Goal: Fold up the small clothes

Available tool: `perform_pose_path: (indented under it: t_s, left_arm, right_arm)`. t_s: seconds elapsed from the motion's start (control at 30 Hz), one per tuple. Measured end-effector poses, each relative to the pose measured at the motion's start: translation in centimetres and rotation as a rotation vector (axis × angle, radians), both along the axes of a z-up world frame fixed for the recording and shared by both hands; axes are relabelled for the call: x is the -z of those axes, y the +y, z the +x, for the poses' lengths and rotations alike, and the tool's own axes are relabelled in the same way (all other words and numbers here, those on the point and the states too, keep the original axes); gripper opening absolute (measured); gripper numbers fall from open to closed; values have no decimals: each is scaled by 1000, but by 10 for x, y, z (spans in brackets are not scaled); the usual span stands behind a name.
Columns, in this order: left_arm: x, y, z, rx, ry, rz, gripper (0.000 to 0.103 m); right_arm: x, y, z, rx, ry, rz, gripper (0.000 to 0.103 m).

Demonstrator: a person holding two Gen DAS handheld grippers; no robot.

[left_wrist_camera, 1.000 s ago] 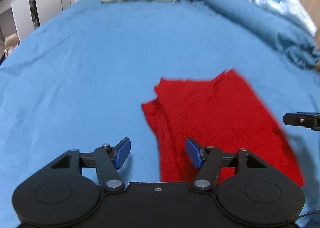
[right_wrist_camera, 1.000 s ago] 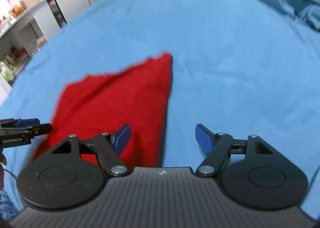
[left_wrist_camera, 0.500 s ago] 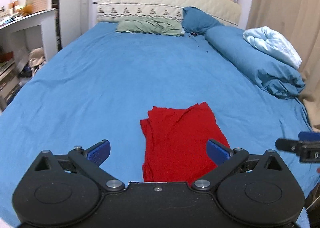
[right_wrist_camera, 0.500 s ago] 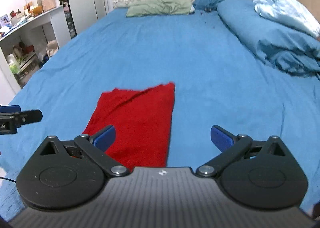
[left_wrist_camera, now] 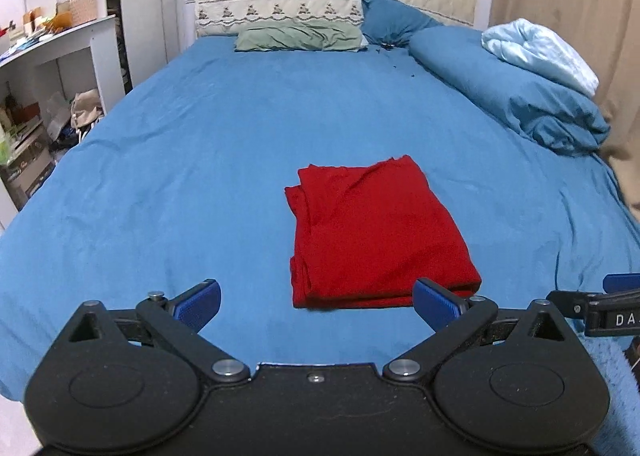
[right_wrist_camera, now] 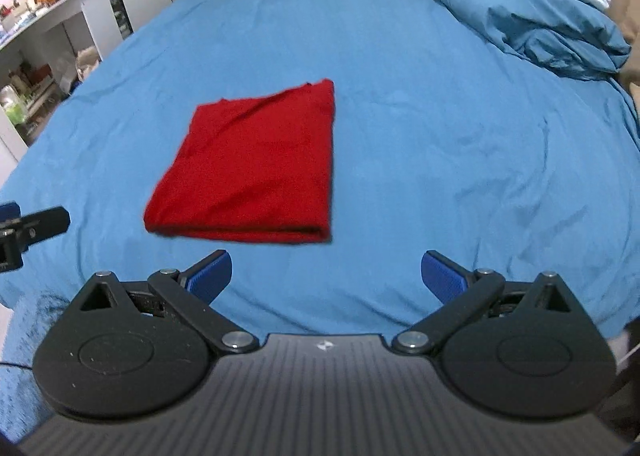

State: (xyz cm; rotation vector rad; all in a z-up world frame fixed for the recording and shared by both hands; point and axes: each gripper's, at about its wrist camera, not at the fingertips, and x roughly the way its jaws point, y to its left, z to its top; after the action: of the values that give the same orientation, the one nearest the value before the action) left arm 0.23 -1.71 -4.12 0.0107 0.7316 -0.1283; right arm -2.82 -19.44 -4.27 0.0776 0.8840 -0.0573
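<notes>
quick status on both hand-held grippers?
Left hand-held gripper: open, holding nothing.
Right hand-held gripper: open, holding nothing; red cloth lies apart on the bed.

red garment [left_wrist_camera: 376, 232], folded flat, on bed

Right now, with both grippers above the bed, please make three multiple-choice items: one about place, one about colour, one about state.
1. Where does the folded garment lie?
A. on the blue bed sheet
B. on the green pillow
C. on the white shelf

2. What colour is the garment?
A. yellow
B. red
C. black

3. How do the left gripper and the right gripper stand?
A. both shut on cloth
B. one open, one shut
C. both open, holding nothing

Answers:
1 A: blue sheet surrounds the garment on every side.
2 B: both views show it red.
3 C: each pair of blue fingers is spread wide, with only sheet between.
</notes>
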Motion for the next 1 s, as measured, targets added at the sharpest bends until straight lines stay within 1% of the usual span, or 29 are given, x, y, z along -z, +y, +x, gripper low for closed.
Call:
perform_pose_path:
  t_s: [0.13, 0.57, 1.0]
  left_arm:
    - [4, -7, -3, 14, -3, 8, 103]
    - [7, -18, -7, 25, -7, 34, 103]
    - [6, -14, -4, 17, -3, 19, 103]
  right_arm:
    - [5, -1, -4, 14, 14, 2, 103]
    - [7, -3, -5, 24, 16, 19, 103]
    - [4, -1, -6, 25, 9, 8, 103]
